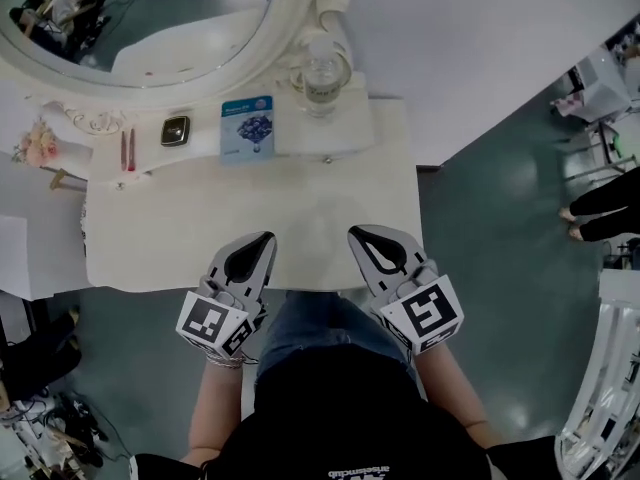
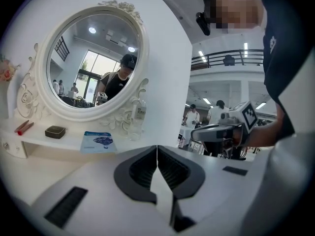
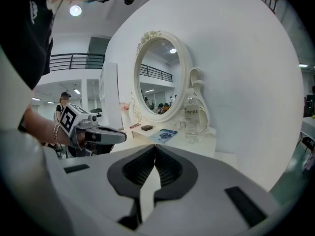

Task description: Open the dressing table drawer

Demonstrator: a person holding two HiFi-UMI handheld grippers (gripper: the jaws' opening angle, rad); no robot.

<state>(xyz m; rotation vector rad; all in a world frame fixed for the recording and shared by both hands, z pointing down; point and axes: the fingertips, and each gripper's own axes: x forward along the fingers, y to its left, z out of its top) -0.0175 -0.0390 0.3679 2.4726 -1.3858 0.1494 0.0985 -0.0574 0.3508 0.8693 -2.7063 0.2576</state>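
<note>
dressing table (image 1: 250, 238): white, with a bare cream top, set against a white wall and directly in front of the person.

drawer: the front of the raised back shelf (image 1: 350, 128) carries a small knob toward its right end (image 1: 327, 159) and another at its left end (image 1: 118, 184). the head view looks almost straight down on both, so the drawer fronts behind them cannot be made out, nor whether either is open or shut. no gripper touches either knob.

left gripper (image 1: 265, 238): over the front edge of the top, left of centre, well apart from the shelf. its own view (image 2: 157, 154) shows the dark pads pressed together with nothing between them.

right gripper (image 1: 356, 234): over the same front edge, beside the left gripper but apart from it. its own view (image 3: 155, 151) shows the pads together, and it is empty.

on the shelf, left to right: two red sticks (image 1: 127, 150), a dark square case (image 1: 175, 130), a blue packet (image 1: 247, 126), a clear water bottle (image 1: 320, 73) standing upright.

oval mirror (image 1: 170, 18): in a white carved frame, rising behind the shelf.

pink flowers (image 1: 38, 146): off the table's left end.

person: denim-clad knees (image 1: 320, 333) below the table's front edge.
</note>
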